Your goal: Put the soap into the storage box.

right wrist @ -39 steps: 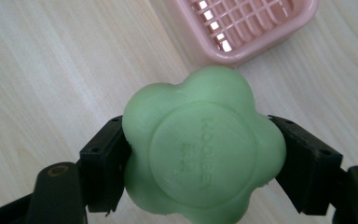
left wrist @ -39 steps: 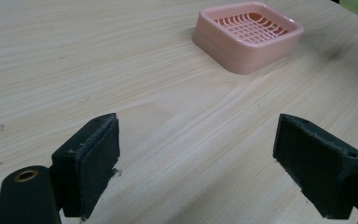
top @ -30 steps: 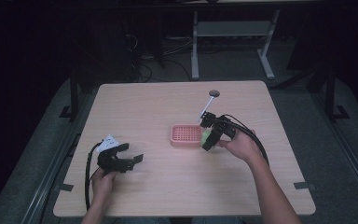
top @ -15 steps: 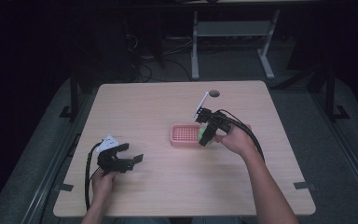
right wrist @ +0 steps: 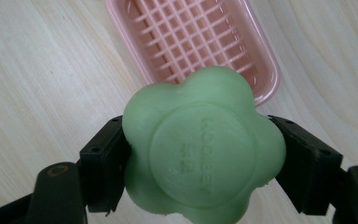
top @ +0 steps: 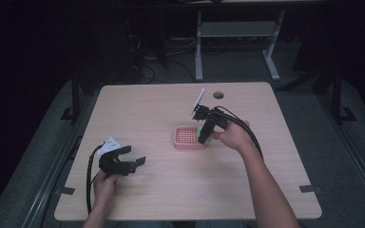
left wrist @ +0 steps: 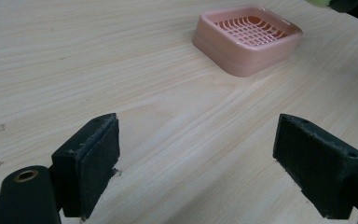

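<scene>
In the right gripper view the right tool [right wrist: 200, 158] has its jaws closed on a green soap [right wrist: 203, 147], one jaw pressed to each side of the flower-shaped bar, whose flat embossed face is turned toward the camera. Just beyond the soap, and below it, lies the pink dish [right wrist: 205, 46], its slatted floor bare; the soap hangs over the dish's near rim and does not touch it. Bare table [right wrist: 37, 70] runs along both long sides of the dish.

In the high view the right tool [top: 204, 130] stands at the dish's [top: 189, 137] right end, with the soap [top: 203, 135] over that rim. The right hand [top: 233, 135] grips the tool from behind. The table's far edge lies well beyond the dish, with a small round hole [top: 218, 95] near it.

The left tool [top: 123, 161] sits low over the table near the front left, well apart from the dish, held by the left hand [top: 104, 183]. In the left gripper view its jaws stand wide apart with nothing between them. Open wood fills the stretch ahead of the left tool [left wrist: 196, 158], and the dish [left wrist: 247, 39] lies farther off, ahead and to the right.
</scene>
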`<state>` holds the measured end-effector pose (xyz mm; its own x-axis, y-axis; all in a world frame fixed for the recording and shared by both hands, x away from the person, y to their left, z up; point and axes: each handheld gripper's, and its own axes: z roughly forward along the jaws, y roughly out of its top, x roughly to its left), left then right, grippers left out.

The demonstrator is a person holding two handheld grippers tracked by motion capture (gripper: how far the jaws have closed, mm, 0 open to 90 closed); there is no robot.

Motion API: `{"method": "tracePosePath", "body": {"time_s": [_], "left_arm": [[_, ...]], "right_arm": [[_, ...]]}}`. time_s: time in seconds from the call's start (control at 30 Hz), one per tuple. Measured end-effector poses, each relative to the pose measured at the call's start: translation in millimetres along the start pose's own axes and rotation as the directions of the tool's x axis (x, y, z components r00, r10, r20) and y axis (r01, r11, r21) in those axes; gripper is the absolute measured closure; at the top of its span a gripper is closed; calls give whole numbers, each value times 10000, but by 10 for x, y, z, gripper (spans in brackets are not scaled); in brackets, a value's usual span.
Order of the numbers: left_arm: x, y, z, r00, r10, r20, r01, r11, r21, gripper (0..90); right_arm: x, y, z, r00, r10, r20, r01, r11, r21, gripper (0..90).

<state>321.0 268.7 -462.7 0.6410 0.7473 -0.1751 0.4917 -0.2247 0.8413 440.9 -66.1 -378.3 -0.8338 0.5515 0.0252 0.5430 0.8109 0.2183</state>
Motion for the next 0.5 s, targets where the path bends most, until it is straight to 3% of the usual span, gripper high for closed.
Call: {"method": "tracePosePath", "body": {"time_s": [0.5], "left_arm": [[4,0,-1,10000,-55,11,55,10000,-44,143]], "right_arm": [[-45,154,18,10000,57,49,-58,10000,80,258]]}}
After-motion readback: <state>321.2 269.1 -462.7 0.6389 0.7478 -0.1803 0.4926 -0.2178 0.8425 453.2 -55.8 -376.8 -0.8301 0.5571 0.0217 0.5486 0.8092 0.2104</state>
